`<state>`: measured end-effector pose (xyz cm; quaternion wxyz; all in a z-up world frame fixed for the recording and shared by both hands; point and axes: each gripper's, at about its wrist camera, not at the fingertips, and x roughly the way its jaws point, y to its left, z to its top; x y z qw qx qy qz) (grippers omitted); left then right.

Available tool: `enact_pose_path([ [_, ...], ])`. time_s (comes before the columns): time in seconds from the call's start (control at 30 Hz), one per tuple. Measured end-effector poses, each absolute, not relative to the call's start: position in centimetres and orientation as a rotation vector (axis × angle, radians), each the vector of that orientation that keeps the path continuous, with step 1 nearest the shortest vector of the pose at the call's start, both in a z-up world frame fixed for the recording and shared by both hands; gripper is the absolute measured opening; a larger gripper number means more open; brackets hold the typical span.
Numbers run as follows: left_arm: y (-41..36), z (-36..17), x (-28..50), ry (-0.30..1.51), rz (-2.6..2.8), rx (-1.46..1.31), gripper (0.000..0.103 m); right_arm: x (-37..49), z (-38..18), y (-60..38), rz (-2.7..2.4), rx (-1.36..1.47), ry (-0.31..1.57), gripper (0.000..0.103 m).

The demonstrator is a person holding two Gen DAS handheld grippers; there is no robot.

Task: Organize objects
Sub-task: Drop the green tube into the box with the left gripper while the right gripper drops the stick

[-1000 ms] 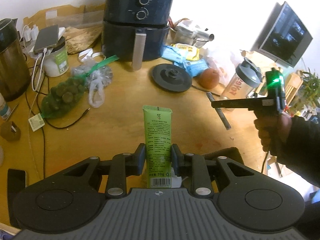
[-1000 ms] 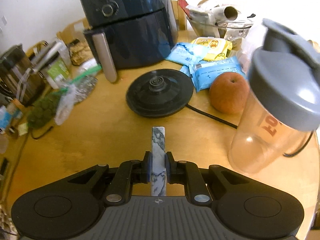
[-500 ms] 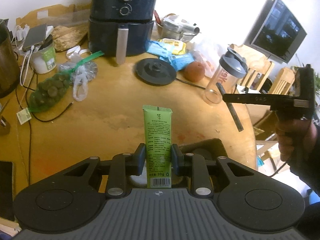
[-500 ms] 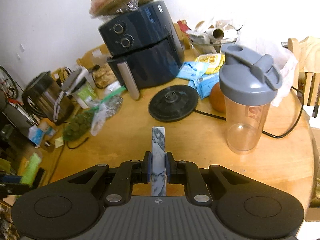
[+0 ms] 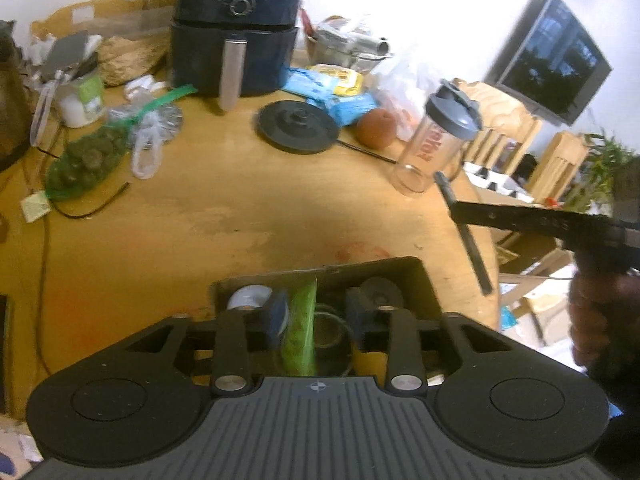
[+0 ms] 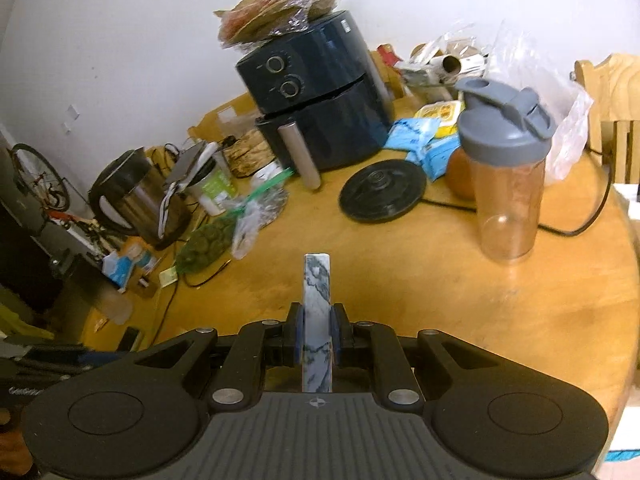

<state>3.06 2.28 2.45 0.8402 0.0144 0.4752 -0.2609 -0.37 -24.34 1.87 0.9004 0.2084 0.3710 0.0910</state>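
My left gripper (image 5: 316,314) hangs over an open black box (image 5: 400,268) at the near edge of the wooden table. Its jaws are opening, and the green tube (image 5: 300,328) between them is blurred and tilted, dropping into the box with a gap on its right side. The box also holds a white round thing and dark round lids. My right gripper (image 6: 316,320) is shut on a slim marbled grey-white bar (image 6: 317,280) held above the table. In the left wrist view that gripper (image 5: 454,204) comes in from the right with the bar (image 5: 470,240) pointing down.
At the back stand a dark air fryer (image 5: 240,28), a black kettle base (image 5: 298,126), an orange fruit (image 5: 376,128) and a clear shaker bottle (image 6: 506,184). A bag of green balls (image 5: 84,162) and a steel kettle (image 6: 136,196) sit left. The table's rim (image 6: 624,280) curves at right.
The left jaws have parted and the green tube has slipped down from upright into the black box. The right gripper has risen and drawn back from the shaker bottle, still holding the bar.
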Motion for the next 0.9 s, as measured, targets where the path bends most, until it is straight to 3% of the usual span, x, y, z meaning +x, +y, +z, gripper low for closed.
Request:
enact_pose_path([
  [0.1, 2.8, 2.8, 2.7, 0.980, -0.509, 0.047, 0.054, -0.8, 2.1, -23.5, 0.207, 0.428, 0.767, 0.017],
  [0.67, 6.5, 2.3, 0.1, 0.986, -0.320, 0.050, 0.054, -0.7, 3.0, -18.6, 0.324, 0.481, 0.801, 0.017],
  [0.73, 7.0, 2.4, -0.2, 0.980, -0.300, 0.038, 0.062, -0.5, 3.1, -17.9, 0.325, 0.468, 0.812, 0.017],
  [0.8, 7.5, 2.7, -0.5, 0.964, -0.270, 0.023, 0.077, 0.0, 2.9, -17.2, 0.303, 0.446, 0.844, 0.020],
  [0.83, 7.8, 2.9, -0.7, 0.953, -0.257, 0.015, 0.079, 0.3, 2.9, -16.8, 0.302, 0.422, 0.864, 0.025],
  [0.87, 7.9, 3.1, -0.7, 0.944, -0.249, 0.007, 0.079, 0.6, 2.9, -16.4, 0.299, 0.389, 0.875, 0.048],
  [0.9, 8.1, 3.2, -0.8, 0.941, -0.243, 0.002, 0.079, 0.7, 2.9, -16.0, 0.287, 0.350, 0.875, 0.063],
])
